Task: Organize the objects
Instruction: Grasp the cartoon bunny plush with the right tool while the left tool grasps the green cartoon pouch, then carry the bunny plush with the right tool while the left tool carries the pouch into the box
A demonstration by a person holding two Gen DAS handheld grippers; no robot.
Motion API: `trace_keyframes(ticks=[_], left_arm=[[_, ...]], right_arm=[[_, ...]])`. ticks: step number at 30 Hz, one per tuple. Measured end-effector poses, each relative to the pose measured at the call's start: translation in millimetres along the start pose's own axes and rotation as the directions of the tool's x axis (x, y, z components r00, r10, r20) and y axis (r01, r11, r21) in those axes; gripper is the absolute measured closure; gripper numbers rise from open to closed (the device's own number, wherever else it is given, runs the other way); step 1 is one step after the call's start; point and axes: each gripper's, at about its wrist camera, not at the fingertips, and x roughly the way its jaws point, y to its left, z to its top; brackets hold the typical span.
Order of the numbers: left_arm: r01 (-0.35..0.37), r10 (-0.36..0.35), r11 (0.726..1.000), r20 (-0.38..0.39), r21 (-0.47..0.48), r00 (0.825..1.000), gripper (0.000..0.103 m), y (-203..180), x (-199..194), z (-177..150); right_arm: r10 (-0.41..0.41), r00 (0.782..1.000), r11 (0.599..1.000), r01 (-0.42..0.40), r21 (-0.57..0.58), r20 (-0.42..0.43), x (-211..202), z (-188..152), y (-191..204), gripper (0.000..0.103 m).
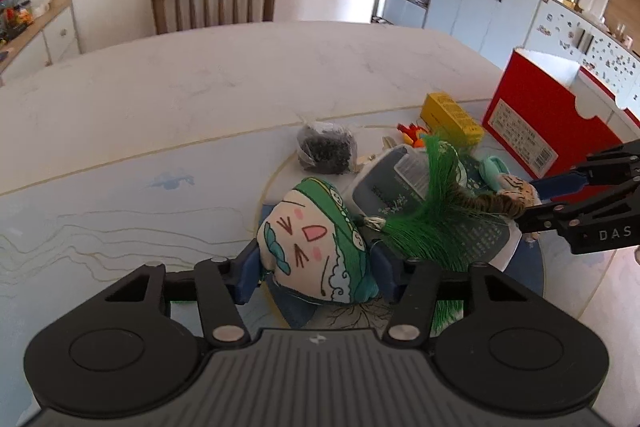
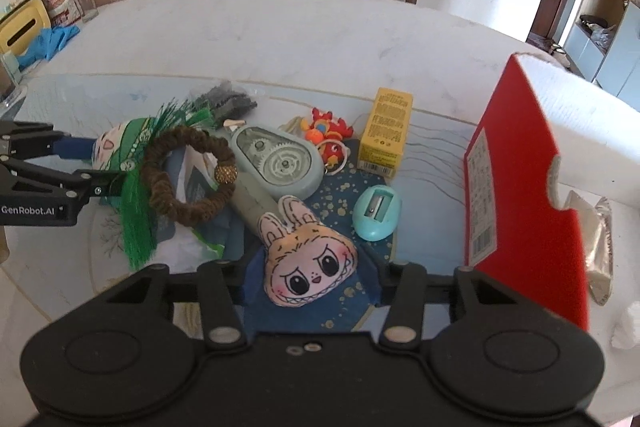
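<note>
Left hand-held gripper [image 1: 316,267] clamped on green-capped plush face [image 1: 316,247], right hand-held gripper [image 2: 310,277] holding pink bunny plush [image 2: 308,259] above worktop [image 2: 280,27], sharpener [image 2: 377,213] seen only from right wrist, red box [image 2: 516,195] cut off.

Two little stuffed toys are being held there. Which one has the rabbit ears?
The pink doll between the right gripper's fingers: long ears, big dark eyes, toothy grin. The left gripper holds an earless cream doll with green wrap.
</note>
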Motion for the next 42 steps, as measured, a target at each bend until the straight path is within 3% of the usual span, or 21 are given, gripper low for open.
trace_keyframes(ticks=[6, 14, 29, 42], left_arm=[[-0.007, 0.008, 0.999, 0.026, -0.048, 1.000, 0.047, 1.1, -20.7, 4.3], [0.046, -0.041, 0.994, 0.055, -0.095, 0.998, 0.047, -9.8, -55.5, 17.3], [0.128, -0.128, 0.992, 0.071, 0.016, 0.989, 0.047, -81.5, -92.8, 58.7], [0.191, -0.200, 0.978, 0.099, 0.088, 0.975, 0.047, -160.2, -84.6, 105.4]], right_arm=[[0.006, 1.000, 0.999, -0.006, 0.037, 0.019, -19.1, 0.2, -2.0, 0.055], [0.019, 0.998, 0.999, -0.021, 0.036, 0.053, -51.0, 1.8, -0.3, 0.055], [0.050, 0.992, 0.999, -0.048, -0.023, 0.118, -108.0, 10.9, -10.4, 0.055], [-0.011, 0.985, 1.000, 0.008, 0.017, 0.173, -139.6, 3.9, -76.3, 0.055]])
